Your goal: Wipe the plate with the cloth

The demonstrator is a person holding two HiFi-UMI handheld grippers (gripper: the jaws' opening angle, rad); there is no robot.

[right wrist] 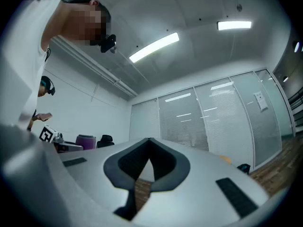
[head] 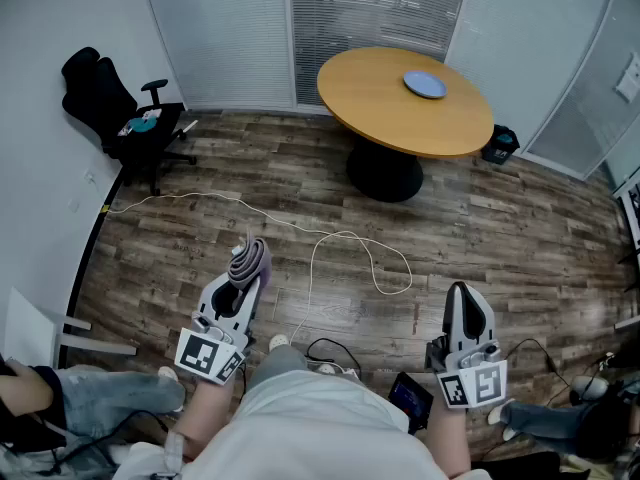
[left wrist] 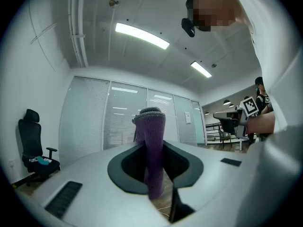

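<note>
Plate (head: 425,85): blue, lies flat on the round wooden tabletop (head: 372,103), at about 1 o'clock in the head view, well apart from both grippers, across the wood floor (head: 500,238).

Cloth (left wrist: 152,141): purple, folded, standing up between the jaws of the left gripper (head: 246,273), which are clamped on it, at 7 o'clock.

Right gripper (head: 461,290): at 5 o'clock, jaws closed together, nothing in them.

Progress, as judged: cloth in hand; wiping not begun. Left to do: reach the tabletop, wipe the plate.
</note>
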